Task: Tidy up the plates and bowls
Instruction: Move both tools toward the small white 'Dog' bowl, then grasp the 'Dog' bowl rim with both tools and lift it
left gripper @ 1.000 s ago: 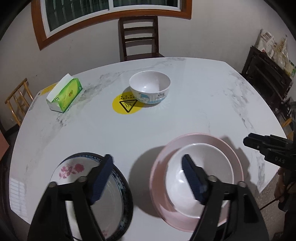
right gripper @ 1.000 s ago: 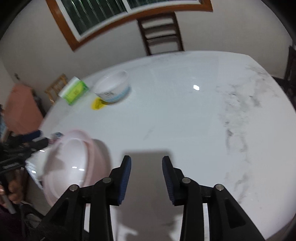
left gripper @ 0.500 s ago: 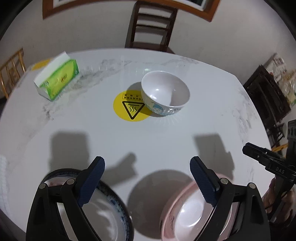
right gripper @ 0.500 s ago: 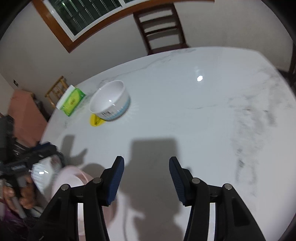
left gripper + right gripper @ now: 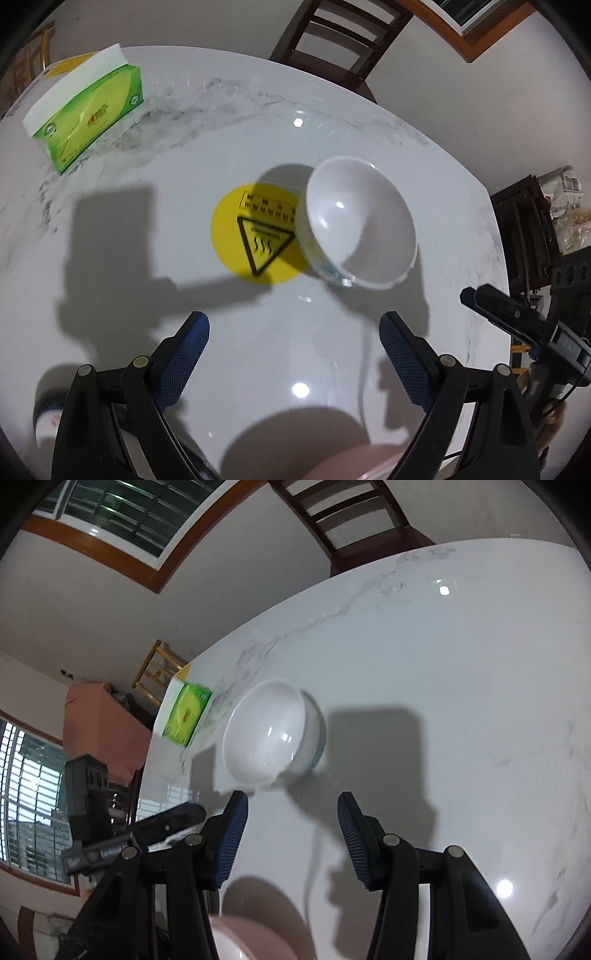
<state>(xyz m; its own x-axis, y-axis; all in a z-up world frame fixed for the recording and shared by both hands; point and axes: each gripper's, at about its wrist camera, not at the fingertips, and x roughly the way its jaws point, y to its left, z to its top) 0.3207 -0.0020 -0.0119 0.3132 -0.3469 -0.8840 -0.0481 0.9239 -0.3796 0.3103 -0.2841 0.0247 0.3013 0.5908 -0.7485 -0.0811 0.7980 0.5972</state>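
Tongs, left (image 5: 293, 354) and right (image 5: 291, 840), both open and empty, had left the pink bowl (image 5: 236, 938) at the table's near edge; white bowl (image 5: 360, 229) mid-table looked next.

tabletop (image 5: 177, 229): we see white marble-look stone with grey veins, polished and glossy — lamp spots reflect in it.
white bowl (image 5: 360, 230): we read it as smooth, glossy ceramic or melamine; we cannot tell which.
pink bowl (image 5: 243, 941): smooth, with a soft sheen.
yellow sticker (image 5: 255, 230): flat printed film, fairly matt.
tissue pack (image 5: 88, 114): shiny green plastic wrap, matt white paper on top.
left gripper (image 5: 293, 341): matt black plastic arms with metal pins — blue pads (image 5: 184, 354) with a rough knurled texture.
chair (image 5: 332, 40): dark varnished wood.
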